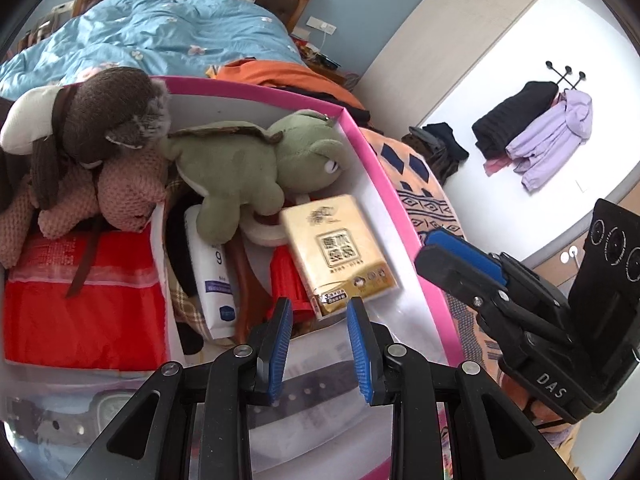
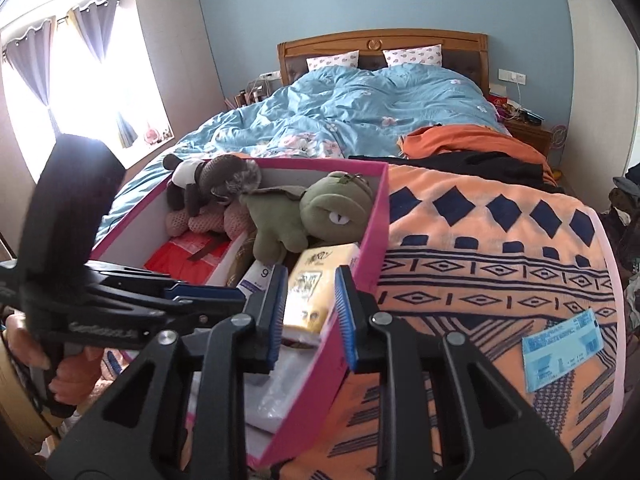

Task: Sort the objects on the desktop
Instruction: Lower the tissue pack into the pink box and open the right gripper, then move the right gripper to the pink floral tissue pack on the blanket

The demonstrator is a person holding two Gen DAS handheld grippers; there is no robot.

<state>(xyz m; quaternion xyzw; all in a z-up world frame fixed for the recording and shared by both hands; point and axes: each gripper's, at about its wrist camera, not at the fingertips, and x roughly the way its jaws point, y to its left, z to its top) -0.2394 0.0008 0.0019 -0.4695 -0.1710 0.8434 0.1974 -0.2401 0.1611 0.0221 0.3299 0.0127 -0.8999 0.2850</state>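
Note:
A pink box [image 1: 404,216] [image 2: 378,216] stands on the bed. Inside lie a yellow tissue pack [image 1: 340,248] [image 2: 316,280], a green plush turtle [image 1: 248,164] [image 2: 316,208], a brown plush toy [image 1: 108,112] [image 2: 224,176], a pink knitted toy [image 1: 120,196], a red packet [image 1: 84,300] and a white tube [image 1: 212,280]. My left gripper [image 1: 320,312] is open and empty, just above the near end of the tissue pack. My right gripper [image 2: 310,284] is open and empty, hovering over the box's right wall, with the tissue pack seen between its fingers. The right gripper also shows in the left wrist view [image 1: 452,248].
The box rests on an orange patterned blanket [image 2: 500,264]. A light blue packet [image 2: 560,350] lies on the blanket to the right. A blue quilt [image 2: 360,108] covers the bed behind. Clothes hang on a wall rack [image 1: 532,128].

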